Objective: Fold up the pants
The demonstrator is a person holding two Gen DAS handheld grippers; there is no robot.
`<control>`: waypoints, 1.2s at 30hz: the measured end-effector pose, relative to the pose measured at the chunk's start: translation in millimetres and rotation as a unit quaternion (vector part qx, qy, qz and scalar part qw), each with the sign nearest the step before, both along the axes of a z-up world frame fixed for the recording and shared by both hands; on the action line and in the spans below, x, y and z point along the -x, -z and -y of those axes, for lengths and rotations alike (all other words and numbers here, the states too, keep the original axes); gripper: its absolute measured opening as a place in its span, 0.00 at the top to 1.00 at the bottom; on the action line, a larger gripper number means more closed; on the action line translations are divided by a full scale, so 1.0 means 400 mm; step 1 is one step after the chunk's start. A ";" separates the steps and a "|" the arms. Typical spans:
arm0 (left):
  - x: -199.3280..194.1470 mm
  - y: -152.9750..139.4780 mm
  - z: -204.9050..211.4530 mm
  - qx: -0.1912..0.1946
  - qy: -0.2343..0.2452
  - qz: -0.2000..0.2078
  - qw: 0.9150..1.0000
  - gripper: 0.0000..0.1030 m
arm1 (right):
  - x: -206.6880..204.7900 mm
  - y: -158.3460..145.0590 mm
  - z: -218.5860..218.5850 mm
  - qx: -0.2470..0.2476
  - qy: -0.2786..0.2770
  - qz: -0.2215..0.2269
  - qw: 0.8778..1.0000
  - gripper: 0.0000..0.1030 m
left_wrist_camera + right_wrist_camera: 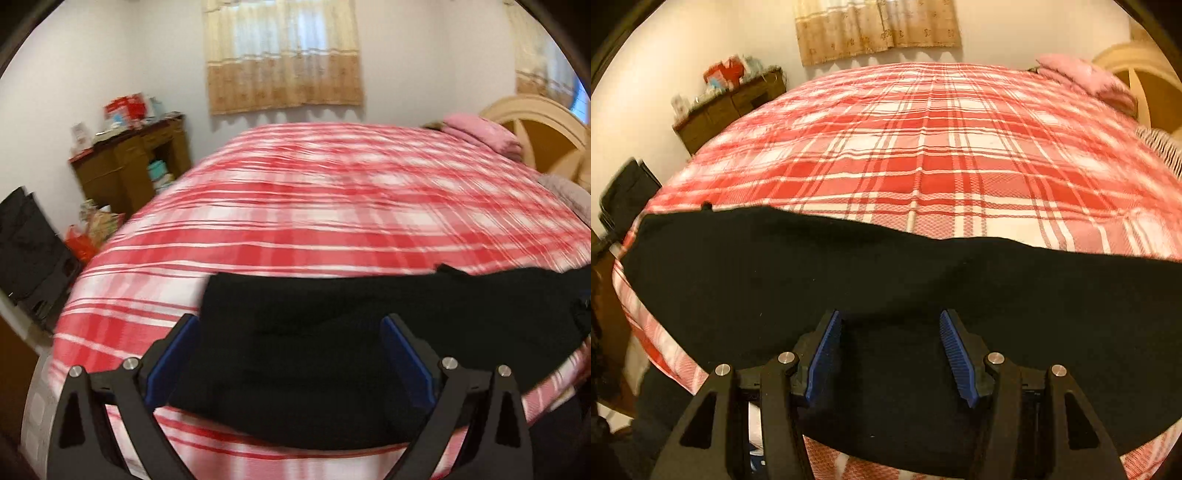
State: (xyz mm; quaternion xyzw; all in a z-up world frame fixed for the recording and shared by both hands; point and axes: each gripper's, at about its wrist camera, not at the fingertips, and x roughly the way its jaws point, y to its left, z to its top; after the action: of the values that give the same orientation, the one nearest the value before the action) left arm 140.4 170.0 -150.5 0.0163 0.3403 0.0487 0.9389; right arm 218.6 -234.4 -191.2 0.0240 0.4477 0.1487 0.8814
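Black pants [332, 295] lie flat across the near edge of a bed with a red and white plaid cover [314, 203]. My left gripper [289, 321] hovers over their left part, its blue pads spread wide, with nothing pinched between them. In the right wrist view the pants [812, 266] stretch across the whole width of the plaid cover [923, 155]. My right gripper [889, 314] hangs over their near part, its pads about half apart and clear of the cloth. The near hem is hidden behind the fingers.
A brown wooden cabinet [136, 162] with clutter on top stands left of the bed by the wall. A pink pillow [484, 133] and a cream headboard [546, 136] sit at the far right. A black object [29, 251] and a red bag [81, 243] stand on the floor at left.
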 end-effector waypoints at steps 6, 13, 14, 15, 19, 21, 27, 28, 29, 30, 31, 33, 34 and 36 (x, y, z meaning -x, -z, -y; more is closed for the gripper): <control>-0.017 0.031 0.080 0.000 0.032 -0.020 0.999 0.03 | 0.056 -0.101 0.134 -0.032 0.058 0.067 0.996 0.44; -0.010 0.054 0.081 0.000 0.011 -0.027 1.000 0.03 | 0.178 -0.195 0.461 -0.085 0.231 0.127 0.961 0.44; -0.004 0.057 0.080 -0.002 0.007 -0.027 1.000 0.03 | 0.190 -0.196 0.502 -0.096 0.254 0.127 0.954 0.44; -0.004 0.059 0.072 0.004 0.004 -0.027 1.000 0.03 | 0.203 -0.194 0.545 -0.110 0.278 0.126 0.946 0.44; -0.003 0.063 0.058 0.017 -0.009 -0.028 0.999 0.03 | 0.245 -0.159 0.675 -0.193 0.337 0.109 0.915 0.44; -0.005 0.070 0.056 0.015 -0.010 -0.032 0.999 0.03 | 0.247 -0.152 0.701 -0.207 0.343 0.100 0.911 0.44; -0.012 0.105 0.031 0.026 -0.023 -0.049 0.998 0.03 | 0.236 -0.120 0.717 -0.219 0.350 0.067 0.908 0.44; -0.010 0.108 0.027 0.029 -0.024 -0.050 0.998 0.03 | 0.237 -0.105 0.720 -0.225 0.350 0.057 0.908 0.44; -0.009 0.109 0.027 0.029 -0.023 -0.049 0.998 0.03 | 0.235 -0.098 0.719 -0.226 0.351 0.056 0.907 0.44; -0.008 0.109 0.030 0.026 -0.022 -0.049 0.998 0.03 | 0.236 -0.097 0.717 -0.224 0.351 0.059 0.907 0.44; -0.007 0.107 0.034 0.022 -0.020 -0.049 0.998 0.03 | 0.235 -0.099 0.714 -0.218 0.350 0.057 0.909 0.44; -0.007 0.109 0.035 0.022 -0.019 -0.048 0.998 0.02 | 0.234 -0.099 0.716 -0.221 0.353 0.058 0.907 0.44; -0.008 0.113 0.034 0.023 -0.020 -0.049 0.998 0.02 | 0.233 -0.096 0.718 -0.224 0.353 0.059 0.906 0.44; -0.009 0.121 0.034 0.020 -0.021 -0.049 0.998 0.02 | 0.219 -0.089 0.714 -0.231 0.341 0.074 0.908 0.44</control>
State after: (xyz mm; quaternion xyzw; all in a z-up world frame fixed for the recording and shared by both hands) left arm 144.0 156.3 -198.9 -0.0071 0.3871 0.0609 0.9200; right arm 131.1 -520.2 -155.5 0.3671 0.2984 -0.0599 0.8790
